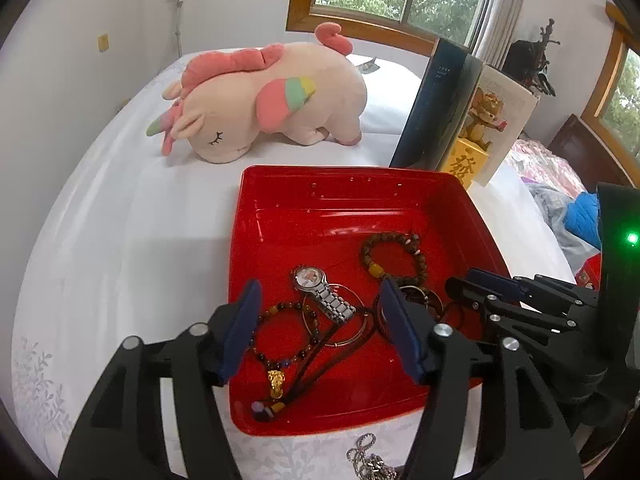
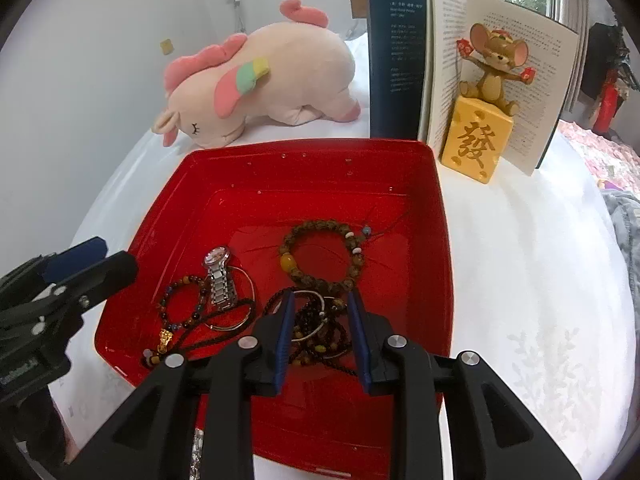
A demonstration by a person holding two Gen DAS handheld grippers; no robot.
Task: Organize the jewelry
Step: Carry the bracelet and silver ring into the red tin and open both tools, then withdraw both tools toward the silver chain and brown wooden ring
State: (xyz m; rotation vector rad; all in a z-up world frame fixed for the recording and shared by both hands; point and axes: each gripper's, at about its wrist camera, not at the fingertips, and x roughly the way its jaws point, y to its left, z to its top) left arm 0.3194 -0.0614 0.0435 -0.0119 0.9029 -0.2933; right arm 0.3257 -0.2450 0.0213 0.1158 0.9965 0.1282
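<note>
Jewelry lies heaped in a red tray (image 2: 440, 240) on a white-covered bed (image 2: 540, 280) — a silver-link wristwatch (image 2: 219, 276), a brown beaded bracelet (image 2: 320, 256) with one amber bead, a dark bead bracelet (image 1: 280, 336) with a small gold charm, thin wire bangles and a tangle of dark bead strings (image 2: 320, 332). Left tongs (image 1: 320, 330) stand wide apart above the watch strap and the dark bead bracelet, gripping nothing. Right tongs (image 2: 322, 338) hang partly apart over the tangle of dark strings, blue pads clear of the beads on either side. Behind the tray a mouse figurine (image 2: 494, 68) sits on a yellow cheese-shaped block (image 2: 474, 144) bearing the gold character 發, framed by an open book (image 2: 400, 60) standing upright; its printed pages and dark cover carry small text too fine to read. Pink plush unicorn (image 2: 264, 84) rests on its side further back — a silvery chain (image 1: 368, 460) lies on the bedcover just outside the tray's near edge
</note>
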